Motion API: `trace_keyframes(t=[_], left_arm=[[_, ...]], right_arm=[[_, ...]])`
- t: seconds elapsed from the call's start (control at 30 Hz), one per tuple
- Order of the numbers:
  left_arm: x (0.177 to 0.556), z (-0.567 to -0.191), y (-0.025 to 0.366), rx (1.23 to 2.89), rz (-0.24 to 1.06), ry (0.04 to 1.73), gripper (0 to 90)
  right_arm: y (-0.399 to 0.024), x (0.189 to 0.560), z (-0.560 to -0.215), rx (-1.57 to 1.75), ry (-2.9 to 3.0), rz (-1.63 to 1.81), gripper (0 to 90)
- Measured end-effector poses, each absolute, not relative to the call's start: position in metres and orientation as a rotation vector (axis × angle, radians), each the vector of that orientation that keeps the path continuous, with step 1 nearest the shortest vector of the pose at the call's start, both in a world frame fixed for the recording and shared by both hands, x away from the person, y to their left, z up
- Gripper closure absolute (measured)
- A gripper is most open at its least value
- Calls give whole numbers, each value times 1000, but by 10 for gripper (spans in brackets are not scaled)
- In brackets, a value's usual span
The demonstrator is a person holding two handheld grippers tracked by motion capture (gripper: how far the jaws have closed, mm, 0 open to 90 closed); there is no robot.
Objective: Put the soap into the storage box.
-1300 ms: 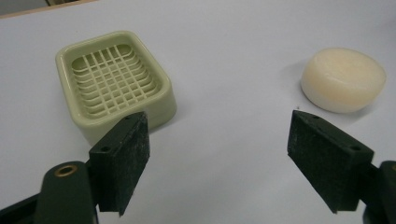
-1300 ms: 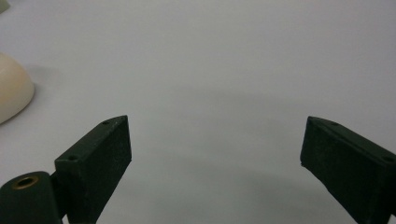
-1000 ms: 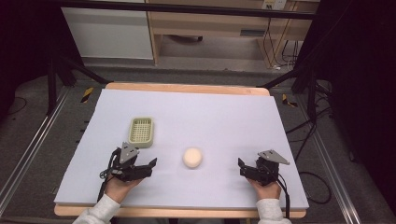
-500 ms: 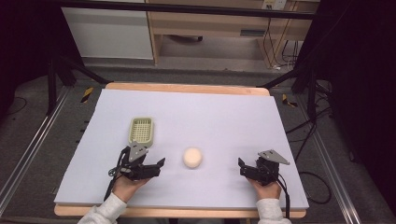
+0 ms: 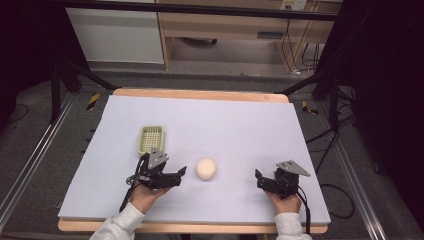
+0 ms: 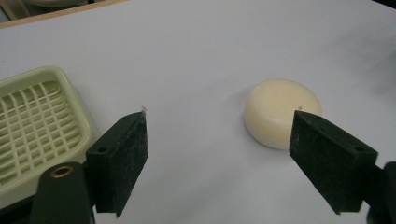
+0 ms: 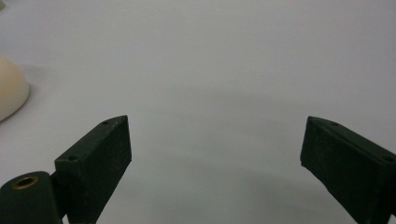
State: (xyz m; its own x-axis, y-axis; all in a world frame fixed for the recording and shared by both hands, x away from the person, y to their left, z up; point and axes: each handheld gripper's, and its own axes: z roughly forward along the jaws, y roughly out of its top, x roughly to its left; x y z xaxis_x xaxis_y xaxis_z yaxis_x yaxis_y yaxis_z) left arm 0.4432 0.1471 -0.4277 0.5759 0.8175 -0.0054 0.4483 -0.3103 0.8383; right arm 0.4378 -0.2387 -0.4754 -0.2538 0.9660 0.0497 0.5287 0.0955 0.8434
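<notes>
one soap (image 5: 206,168), one dish (image 5: 150,138), two grippers

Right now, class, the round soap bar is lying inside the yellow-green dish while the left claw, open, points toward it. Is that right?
Not quite. The soap bar lies on the bare table, apart from the dish, as the high view shows. The left claw is indeed open and pointing toward the soap.
</notes>
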Motion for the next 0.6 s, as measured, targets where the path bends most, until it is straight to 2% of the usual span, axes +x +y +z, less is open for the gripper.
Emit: trace_keyframes(t=[0.6], left_arm=[[448,-425,125,1943,546,999,192]], right_arm=[[-239,438,-475,1457,1841,1056,91]])
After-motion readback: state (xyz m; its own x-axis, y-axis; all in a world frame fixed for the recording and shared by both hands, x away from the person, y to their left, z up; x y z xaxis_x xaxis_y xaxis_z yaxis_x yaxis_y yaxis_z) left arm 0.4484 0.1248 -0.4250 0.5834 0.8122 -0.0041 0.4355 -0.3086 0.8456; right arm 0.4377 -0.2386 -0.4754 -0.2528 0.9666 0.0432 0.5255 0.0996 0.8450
